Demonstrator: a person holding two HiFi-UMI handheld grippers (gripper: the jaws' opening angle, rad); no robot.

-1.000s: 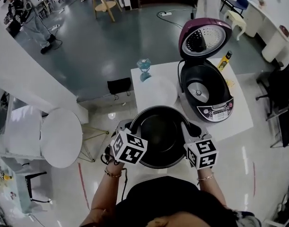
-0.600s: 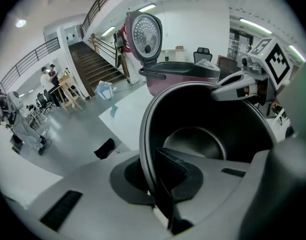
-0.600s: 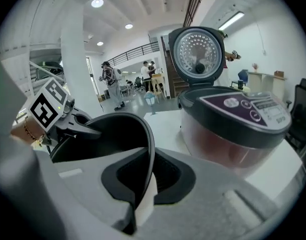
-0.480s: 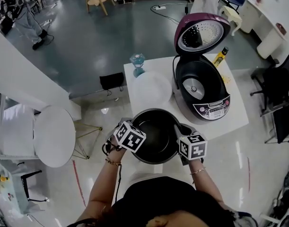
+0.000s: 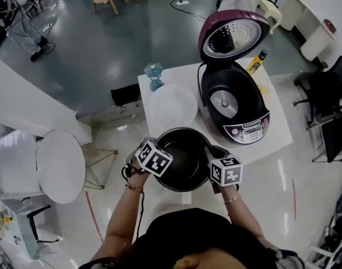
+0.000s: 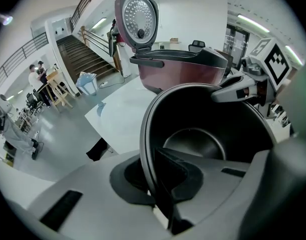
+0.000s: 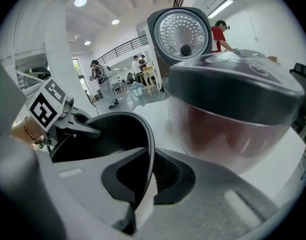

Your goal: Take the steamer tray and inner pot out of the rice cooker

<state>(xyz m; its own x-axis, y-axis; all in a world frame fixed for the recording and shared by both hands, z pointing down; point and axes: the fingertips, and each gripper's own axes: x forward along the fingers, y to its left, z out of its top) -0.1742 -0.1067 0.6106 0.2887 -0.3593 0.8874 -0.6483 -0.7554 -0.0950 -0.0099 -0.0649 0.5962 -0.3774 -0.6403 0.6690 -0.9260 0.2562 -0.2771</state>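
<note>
Inner pot (image 5: 184, 160): out of rice cooker (image 5: 236, 104), rim pinched by my left claw (image 6: 155, 184) and right claw (image 7: 145, 184); steamer tray (image 5: 172, 109) on bench (image 5: 182, 80); set-down pending.

The inner pot (image 5: 184, 160) shows a dark, smooth coating inside with a satin sheen, and a thin, hard rim that looks like metal. The left gripper (image 6: 155, 189) and right gripper (image 7: 144, 191) have matt grey plastic shells. The pads (image 7: 164, 174) on the right one are dark and finely ribbed. The rice cooker (image 5: 238, 108) has a glossy maroon plastic shell and a dark satin top ring. A bright perforated metal lid plate (image 5: 229, 38) sits inside its lid. The steamer tray (image 5: 172, 106) is white, smooth and plastic-looking. The bench (image 5: 274, 139) is white, smooth and matt. The floor (image 5: 103, 55) is grey and polished, with visible reflections.
</note>
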